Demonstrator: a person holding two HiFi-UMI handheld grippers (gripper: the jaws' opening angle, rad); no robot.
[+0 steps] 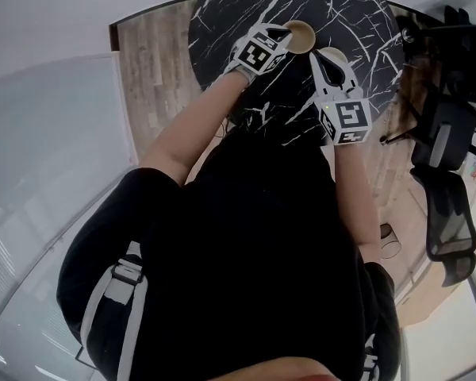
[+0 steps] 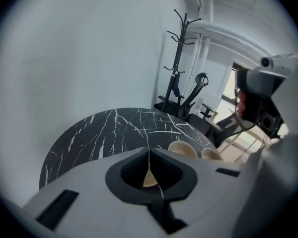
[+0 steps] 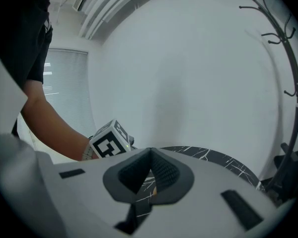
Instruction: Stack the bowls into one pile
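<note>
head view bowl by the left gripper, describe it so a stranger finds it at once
Find the round black white-veined marble table at the top. Near its middle, the shallow beige bowl lies by the tip of the left gripper. It shows nearly whole, while the neighbouring beige bowl is partly covered by the right gripper.

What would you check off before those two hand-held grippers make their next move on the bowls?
1. The bowls are in view on the table: ok.
2. Jaws of the left gripper open for a grab: not ok, shut and empty.
3. Jaws of the right gripper open: not ok, shut and empty.
4. Pile started: not ok, two bowls sit side by side.
5. Total bowl count: cannot tell.
</note>
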